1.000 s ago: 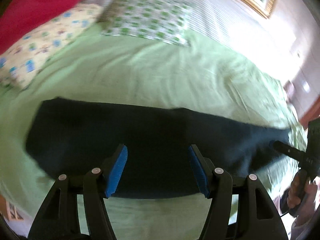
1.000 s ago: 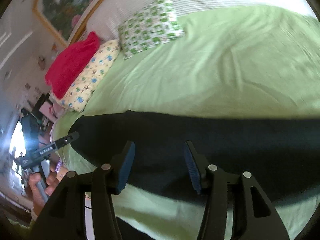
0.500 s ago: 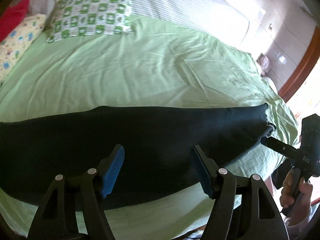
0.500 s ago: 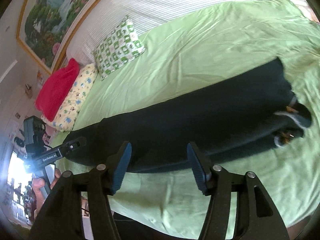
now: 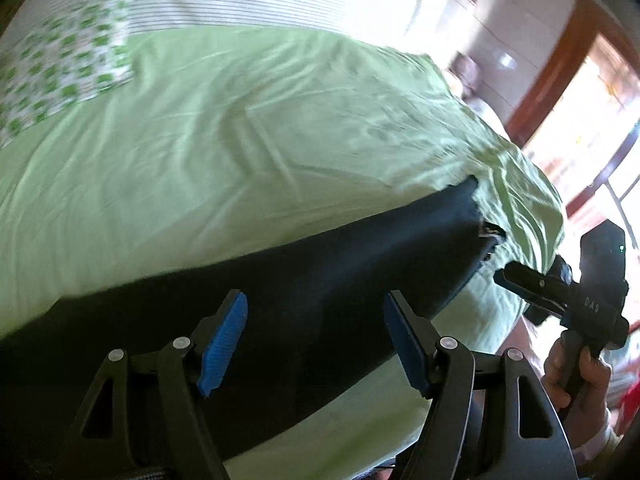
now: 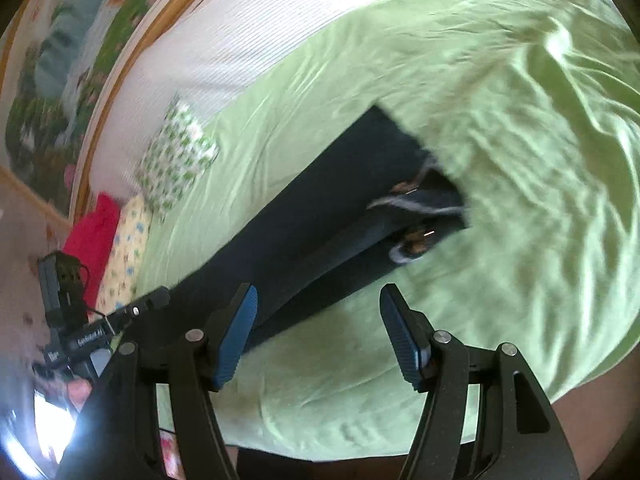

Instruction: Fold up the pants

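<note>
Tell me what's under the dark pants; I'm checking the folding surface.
The pants lie on a light green bedsheet, visible all around them. Whatever sits directly beneath the fabric is covered.

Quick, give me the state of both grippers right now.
Left gripper: jaws open, holding nothing, above the dark pants.
Right gripper: jaws open, holding nothing.

One pair of pants (image 6: 320, 216), three pillows (image 6: 176, 164), two claws (image 5: 316, 340).

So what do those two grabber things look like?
Both the left gripper and right gripper have black plastic arms with silver rivets and ribbed blue fingertips. From outside, the handle is boxy black with white lettering and a thin black cable.
</note>
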The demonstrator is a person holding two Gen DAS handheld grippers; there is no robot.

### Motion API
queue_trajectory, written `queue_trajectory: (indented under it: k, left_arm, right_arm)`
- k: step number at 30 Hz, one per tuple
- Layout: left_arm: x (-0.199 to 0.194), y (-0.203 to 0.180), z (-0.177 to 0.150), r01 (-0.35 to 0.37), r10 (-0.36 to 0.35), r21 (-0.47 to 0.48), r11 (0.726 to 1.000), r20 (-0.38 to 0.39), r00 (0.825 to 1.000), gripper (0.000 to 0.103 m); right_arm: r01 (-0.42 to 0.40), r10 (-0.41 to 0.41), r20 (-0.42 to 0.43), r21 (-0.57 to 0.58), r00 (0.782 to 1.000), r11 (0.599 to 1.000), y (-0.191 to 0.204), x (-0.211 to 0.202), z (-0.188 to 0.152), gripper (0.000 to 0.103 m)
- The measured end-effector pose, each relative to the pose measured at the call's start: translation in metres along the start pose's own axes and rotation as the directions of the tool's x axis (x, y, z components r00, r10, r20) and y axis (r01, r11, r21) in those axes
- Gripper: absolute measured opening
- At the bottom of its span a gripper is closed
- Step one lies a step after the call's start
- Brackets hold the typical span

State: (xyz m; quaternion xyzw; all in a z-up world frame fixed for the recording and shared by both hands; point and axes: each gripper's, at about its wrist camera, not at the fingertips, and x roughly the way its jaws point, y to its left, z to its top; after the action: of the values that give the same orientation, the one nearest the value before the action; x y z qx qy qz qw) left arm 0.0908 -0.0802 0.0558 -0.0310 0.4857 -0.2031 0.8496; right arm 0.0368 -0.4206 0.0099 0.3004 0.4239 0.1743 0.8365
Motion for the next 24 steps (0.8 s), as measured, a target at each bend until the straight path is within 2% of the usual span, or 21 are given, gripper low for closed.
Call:
queue_trajectory:
  k: [3,7,11,14,18,20,22,23,24]
  left_arm:
    - [0.015,-0.018,0.015,0.029,-0.026,0.058,0.998,-0.042,0.999,0.072]
    - [0.033,-0.038,0.033,0.043,-0.032,0.140,0.989,-0.079,0.996,0.072]
    - [0.050,-0.049,0.048,0.063,-0.040,0.185,0.981,-0.126,0.991,0.072]
    - [0.060,-0.058,0.059,0.077,-0.046,0.210,0.975,-0.149,0.988,0.072]
    - [0.071,-0.071,0.070,0.087,-0.041,0.266,0.960,-0.175,0.984,0.072]
    - [0.077,-0.077,0.073,0.098,-0.044,0.290,0.952,-0.189,0.981,0.073]
    - [0.086,-0.082,0.077,0.104,-0.042,0.301,0.948,-0.207,0.977,0.073]
    - [0.091,-0.086,0.079,0.115,-0.046,0.306,0.945,-0.222,0.974,0.073]
    - [0.097,-0.088,0.081,0.129,-0.053,0.310,0.942,-0.241,0.969,0.073]
  right_arm:
    - [-0.004,0.002,0.042,0.047,0.999,0.999,-0.014,-0.009,0.006,0.065]
    - [0.007,-0.010,0.036,0.093,0.999,0.996,-0.026,-0.008,0.009,0.065]
    - [-0.030,0.026,0.029,0.165,0.999,0.986,-0.037,-0.002,0.011,0.065]
    - [-0.023,0.016,0.038,0.199,0.999,0.980,-0.040,0.002,0.016,0.065]
    - [-0.060,0.041,0.076,0.276,0.996,0.959,-0.050,0.007,0.024,0.065]
    - [-0.065,0.041,0.094,0.277,0.995,0.959,-0.050,0.008,0.026,0.065]
    - [-0.052,0.026,0.104,0.255,0.994,0.965,-0.050,0.010,0.027,0.051]
    - [-0.052,0.028,0.100,0.248,0.995,0.967,-0.050,0.011,0.027,0.035]
    - [-0.061,0.040,0.088,0.250,0.995,0.966,-0.054,0.015,0.026,0.023]
